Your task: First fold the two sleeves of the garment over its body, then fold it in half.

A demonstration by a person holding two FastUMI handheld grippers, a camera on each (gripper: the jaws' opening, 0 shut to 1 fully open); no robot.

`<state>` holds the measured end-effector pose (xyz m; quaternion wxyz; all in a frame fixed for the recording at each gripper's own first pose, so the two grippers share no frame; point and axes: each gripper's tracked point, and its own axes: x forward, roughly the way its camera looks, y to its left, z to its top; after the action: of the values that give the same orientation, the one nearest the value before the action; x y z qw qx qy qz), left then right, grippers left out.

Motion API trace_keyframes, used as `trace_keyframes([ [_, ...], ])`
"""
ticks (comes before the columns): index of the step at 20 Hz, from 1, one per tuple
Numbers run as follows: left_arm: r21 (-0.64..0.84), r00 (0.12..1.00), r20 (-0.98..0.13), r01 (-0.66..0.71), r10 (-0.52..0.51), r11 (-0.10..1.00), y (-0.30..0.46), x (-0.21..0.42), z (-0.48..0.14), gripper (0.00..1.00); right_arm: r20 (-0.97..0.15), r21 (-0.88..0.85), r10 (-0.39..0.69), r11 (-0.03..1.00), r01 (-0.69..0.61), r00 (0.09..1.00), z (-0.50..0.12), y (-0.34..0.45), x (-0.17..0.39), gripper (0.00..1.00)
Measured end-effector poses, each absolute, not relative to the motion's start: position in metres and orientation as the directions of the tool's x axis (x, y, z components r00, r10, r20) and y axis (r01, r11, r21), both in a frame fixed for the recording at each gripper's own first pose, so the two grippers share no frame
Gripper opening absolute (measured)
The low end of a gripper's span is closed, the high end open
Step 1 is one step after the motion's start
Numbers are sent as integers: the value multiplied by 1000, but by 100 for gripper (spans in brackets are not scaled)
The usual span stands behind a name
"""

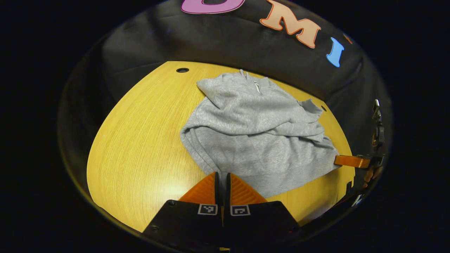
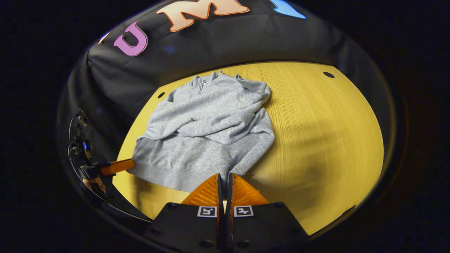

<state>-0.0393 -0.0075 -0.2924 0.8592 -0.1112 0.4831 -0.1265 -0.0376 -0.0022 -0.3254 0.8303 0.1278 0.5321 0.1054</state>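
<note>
A grey zip-neck sweatshirt (image 1: 253,140) lies flat on the yellow wooden table (image 1: 140,140), collar at the far side, with both sleeves crossed over its body. In the left gripper view my left gripper (image 1: 222,174) is shut on the near hem at one bottom corner. My right gripper (image 1: 338,160) meets the hem's other corner at the right. In the right gripper view the sweatshirt (image 2: 207,126) lies ahead, and my right gripper (image 2: 225,175) is shut on its hem corner. There my left gripper (image 2: 130,164) touches the opposite corner at the left.
The table (image 2: 316,123) has bare wood to both sides of the garment, and small round holes (image 1: 182,70) (image 2: 328,74) near its far edge. The black cloth wall stands close behind it. A hand (image 2: 95,182) holds the far gripper.
</note>
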Motion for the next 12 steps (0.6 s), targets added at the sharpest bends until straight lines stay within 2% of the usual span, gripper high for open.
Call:
trace_keyframes([
  [8,-359,573,-738,116,-357,926,-1,21,-254,0,-790,462,392,886,36,472,-288,11,18,3],
  [12,-372,557,-741,125,-376,920,0,45,-251,0,-764,548,435,827,124,477,-273,12,51,3],
])
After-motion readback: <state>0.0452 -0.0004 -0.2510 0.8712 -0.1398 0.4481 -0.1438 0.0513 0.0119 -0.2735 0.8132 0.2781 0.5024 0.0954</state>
